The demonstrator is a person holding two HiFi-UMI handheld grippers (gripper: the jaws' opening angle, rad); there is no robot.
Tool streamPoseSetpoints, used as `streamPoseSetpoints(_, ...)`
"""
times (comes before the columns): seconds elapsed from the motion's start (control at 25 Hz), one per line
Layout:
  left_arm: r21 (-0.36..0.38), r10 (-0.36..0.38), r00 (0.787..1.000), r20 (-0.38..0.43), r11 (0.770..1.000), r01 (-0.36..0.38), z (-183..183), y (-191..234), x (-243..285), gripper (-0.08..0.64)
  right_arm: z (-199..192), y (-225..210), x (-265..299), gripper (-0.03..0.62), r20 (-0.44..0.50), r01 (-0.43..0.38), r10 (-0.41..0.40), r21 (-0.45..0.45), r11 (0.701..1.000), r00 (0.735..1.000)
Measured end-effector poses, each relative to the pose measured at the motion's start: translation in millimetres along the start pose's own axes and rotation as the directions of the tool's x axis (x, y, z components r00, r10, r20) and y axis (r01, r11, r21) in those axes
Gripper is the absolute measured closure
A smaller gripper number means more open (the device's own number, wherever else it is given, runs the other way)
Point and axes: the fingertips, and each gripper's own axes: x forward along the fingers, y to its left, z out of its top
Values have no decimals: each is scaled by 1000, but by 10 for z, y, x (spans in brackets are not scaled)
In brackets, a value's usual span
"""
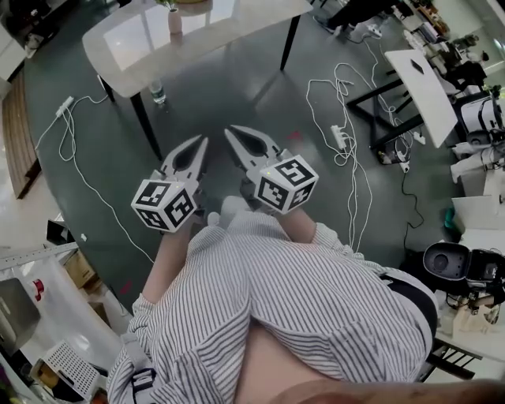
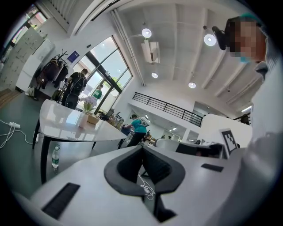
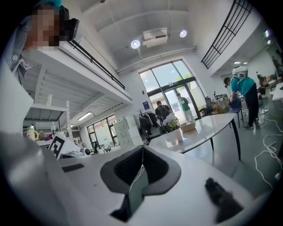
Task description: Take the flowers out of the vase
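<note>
White flowers (image 2: 89, 103) stand in a small pale pink vase (image 2: 82, 120) on the white table (image 2: 62, 132), well ahead of both grippers. In the right gripper view the flowers (image 3: 171, 119) and vase (image 3: 179, 135) sit beside a tan bowl (image 3: 188, 126). From the head view the vase (image 1: 174, 20) is at the table's far edge. My left gripper (image 1: 203, 143) and right gripper (image 1: 230, 132) are held side by side over the floor, short of the table. Both are shut and hold nothing. The left gripper (image 2: 142, 148) and the right gripper (image 3: 142, 148) point level toward the table.
A water bottle (image 1: 158, 92) stands on the floor by a black table leg (image 1: 147, 126). White cables and power strips (image 1: 339, 136) trail over the grey floor. Desks and gear (image 1: 430, 87) crowd the right side. A person in a teal top (image 3: 242, 90) stands beyond the table.
</note>
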Motion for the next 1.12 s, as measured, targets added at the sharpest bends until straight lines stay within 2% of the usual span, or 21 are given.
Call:
streamPoseSetpoints(0.32, -26, 13, 1000, -8, 1000, -13, 104, 331, 194, 549, -52, -158, 405, 577, -37, -17, 18, 16, 1000, 999)
streamPoseSetpoints(0.68, -23, 47, 999, -4, 999, -47, 344, 802, 692, 549, 49, -667, 966, 577, -67, -27, 29, 29, 999, 997)
streamPoseSetpoints(1.12, -34, 111, 993, 33, 993, -109, 935, 1467, 1638, 549, 651, -1476, 1867, 577, -75, -82, 83, 22, 996, 994)
